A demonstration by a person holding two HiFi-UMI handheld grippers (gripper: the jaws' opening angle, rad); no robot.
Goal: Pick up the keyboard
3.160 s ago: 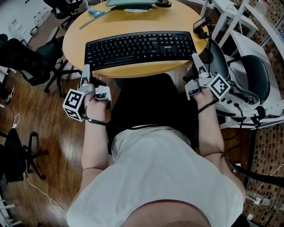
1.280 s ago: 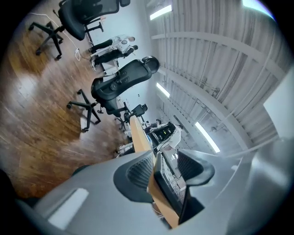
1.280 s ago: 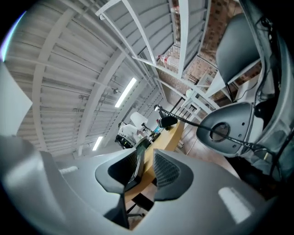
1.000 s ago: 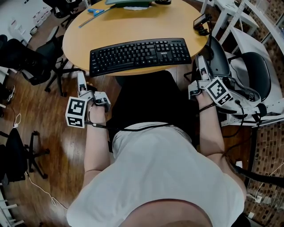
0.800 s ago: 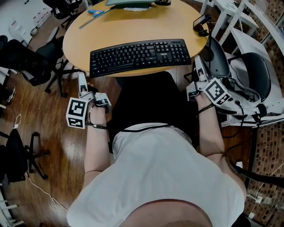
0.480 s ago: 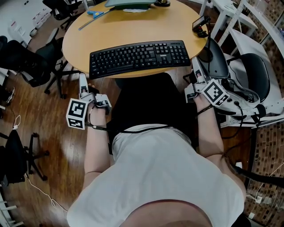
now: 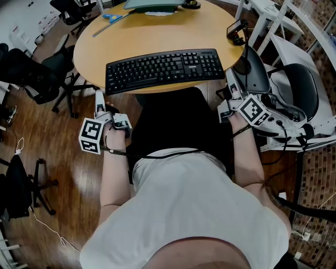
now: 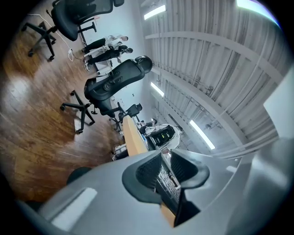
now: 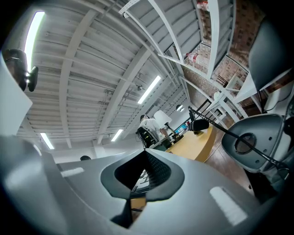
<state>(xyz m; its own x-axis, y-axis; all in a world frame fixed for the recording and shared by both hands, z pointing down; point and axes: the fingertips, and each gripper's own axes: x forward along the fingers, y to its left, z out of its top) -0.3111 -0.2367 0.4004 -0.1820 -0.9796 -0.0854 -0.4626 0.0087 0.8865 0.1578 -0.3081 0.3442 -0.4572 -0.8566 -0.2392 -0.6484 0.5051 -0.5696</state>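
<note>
A black keyboard (image 7: 165,68) lies flat near the front edge of the round wooden table (image 7: 157,31). My left gripper (image 7: 98,97) hangs below the table edge, short of the keyboard's left end, shut with nothing held. My right gripper (image 7: 229,79) is beside the table's right front, just off the keyboard's right end, also shut and empty. In the left gripper view the pads of the left gripper (image 8: 166,167) stand almost together, with the keyboard (image 8: 164,182) showing beyond them. In the right gripper view the right gripper (image 9: 146,170) has its jaws together, and the keyboard (image 9: 140,180) lies past them.
Black office chairs (image 7: 31,73) stand on the wood floor at the left. A grey chair (image 7: 304,89) and white frames (image 7: 294,26) crowd the right. A small black device on a stand (image 7: 237,31) is at the table's right edge. Blue scissors (image 7: 113,16) lie at the far side.
Since three seconds ago both grippers have drawn back from the keyboard's ends toward the person. Over the last second they barely shift. The keyboard stays on the table.
</note>
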